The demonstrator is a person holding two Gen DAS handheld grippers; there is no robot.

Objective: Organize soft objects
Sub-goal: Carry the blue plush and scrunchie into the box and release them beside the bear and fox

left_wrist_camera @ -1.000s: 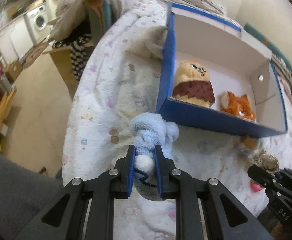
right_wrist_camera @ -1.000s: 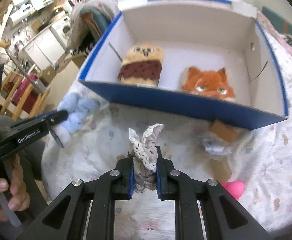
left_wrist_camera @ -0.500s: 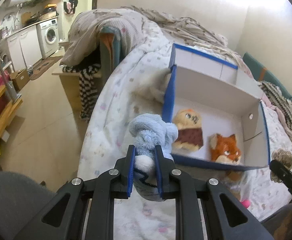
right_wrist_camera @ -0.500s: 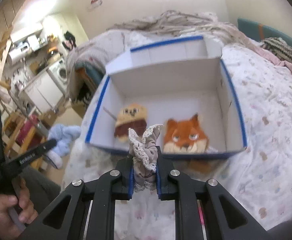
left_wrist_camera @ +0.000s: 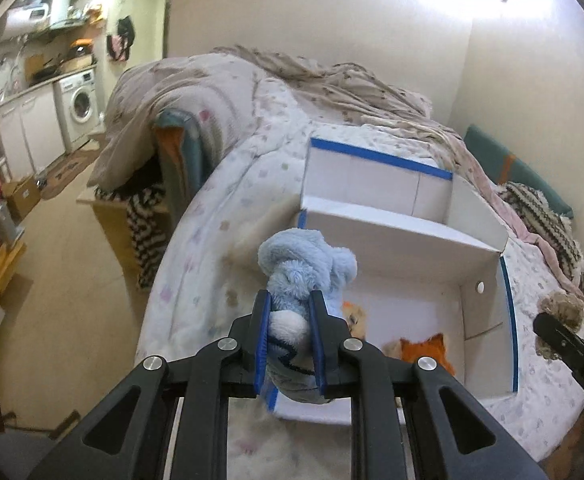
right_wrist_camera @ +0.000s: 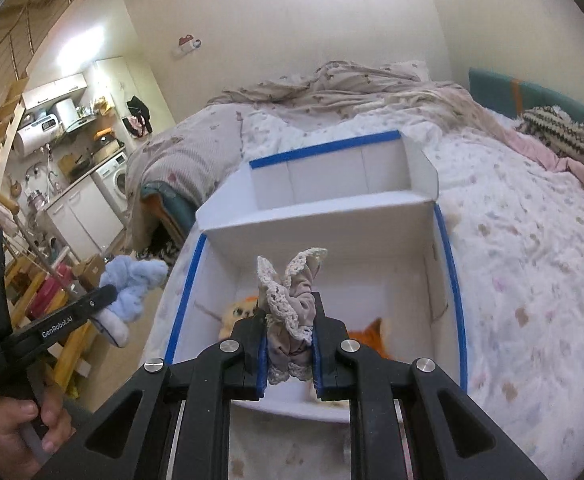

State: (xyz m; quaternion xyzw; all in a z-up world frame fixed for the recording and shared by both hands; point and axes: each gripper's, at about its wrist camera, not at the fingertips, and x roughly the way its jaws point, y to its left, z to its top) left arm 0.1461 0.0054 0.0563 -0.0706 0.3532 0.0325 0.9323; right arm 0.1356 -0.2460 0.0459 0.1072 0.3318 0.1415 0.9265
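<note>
My left gripper is shut on a fluffy light blue plush toy, held in the air over the near left corner of the box. The same toy and left gripper show at the left of the right wrist view. My right gripper is shut on a beige lace-trimmed cloth toy, raised above the box's front. The white box with blue edges lies open on the bed. Inside lie an orange fox plush and a yellow-brown plush, both partly hidden.
The box sits on a white patterned bedspread, with rumpled blankets behind it. Floor and a washing machine lie to the left of the bed. A hand grips the left tool. The right gripper's tip shows at right.
Both grippers have risen with their toys and tilted up, so the box now sits lower in view and the far wall shows. Their grips are unchanged.
</note>
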